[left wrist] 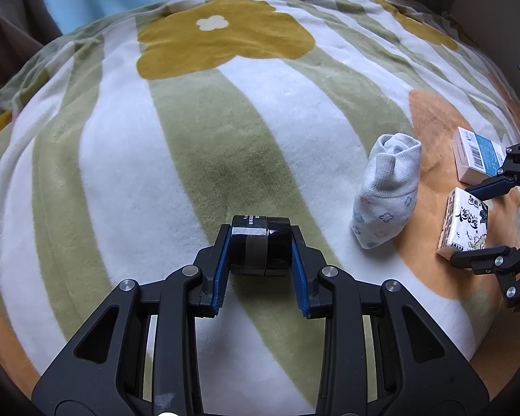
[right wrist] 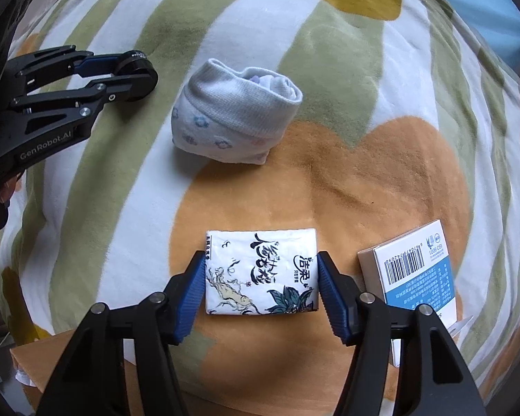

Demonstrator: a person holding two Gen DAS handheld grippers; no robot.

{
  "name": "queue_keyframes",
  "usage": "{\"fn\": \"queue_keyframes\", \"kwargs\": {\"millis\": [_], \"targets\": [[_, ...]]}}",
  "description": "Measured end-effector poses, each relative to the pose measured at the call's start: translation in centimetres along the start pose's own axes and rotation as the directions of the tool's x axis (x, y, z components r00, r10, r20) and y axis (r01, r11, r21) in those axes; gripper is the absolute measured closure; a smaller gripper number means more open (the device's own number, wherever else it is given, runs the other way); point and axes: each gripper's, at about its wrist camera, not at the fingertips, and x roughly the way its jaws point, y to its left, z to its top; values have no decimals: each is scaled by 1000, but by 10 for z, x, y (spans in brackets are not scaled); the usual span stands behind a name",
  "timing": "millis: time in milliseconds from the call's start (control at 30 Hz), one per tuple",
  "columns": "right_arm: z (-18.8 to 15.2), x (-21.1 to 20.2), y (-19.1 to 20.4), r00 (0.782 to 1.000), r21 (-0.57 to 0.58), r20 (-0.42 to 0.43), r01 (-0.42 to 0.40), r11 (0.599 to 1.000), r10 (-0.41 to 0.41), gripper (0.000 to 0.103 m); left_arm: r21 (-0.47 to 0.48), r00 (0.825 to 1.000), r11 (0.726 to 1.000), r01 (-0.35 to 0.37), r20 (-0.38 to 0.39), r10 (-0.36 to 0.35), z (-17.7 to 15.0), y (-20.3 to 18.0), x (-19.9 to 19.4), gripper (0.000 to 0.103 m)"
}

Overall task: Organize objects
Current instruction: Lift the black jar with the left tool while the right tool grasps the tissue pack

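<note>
Tape, a stack of black rolls (left wrist: pixel 261 245), sat clamped between the blue pads of the left gripper (left wrist: pixel 261 253), its flat faces against the pads so it would not roll free; whether it rested on the blanket (left wrist: pixel 121 173) or hung just above it could not be told. The right gripper (right wrist: pixel 261 279) had its fingers set against the two short sides of the tissue pack (right wrist: pixel 261 272), which lay flat on the blanket's orange patch, so the jaws stood at the pack's width, apparently gripping. Just right of it stood a white and blue carton (right wrist: pixel 416 270), and farther off lay a rolled sock (right wrist: pixel 237 118), apart from both. These three sat loosely grouped around the orange patch, which suggested a gathering spot; the tape probably belonged there too.
</note>
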Motion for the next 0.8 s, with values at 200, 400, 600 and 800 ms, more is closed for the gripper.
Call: {"fn": "queue_keyframes", "kwargs": {"millis": [200,400,600,800], "targets": [[-3,-23,-11,999,32,53,-13,999,11,45,-39,999,999,9,31,-7,7,6,-20,75],[-12,-66,-17,991,80,132,-18,997,7,46,-65,996,998,1,88,5,19,1,-70,75],[-3,-120,31,975,148,221,-39,988,6,45,-81,987,997,-19,154,31,21,-18,-137,75],[-35,-164,36,956,216,292,-60,974,-6,46,-96,980,995,-20,194,38,5,-52,-196,75]]}}
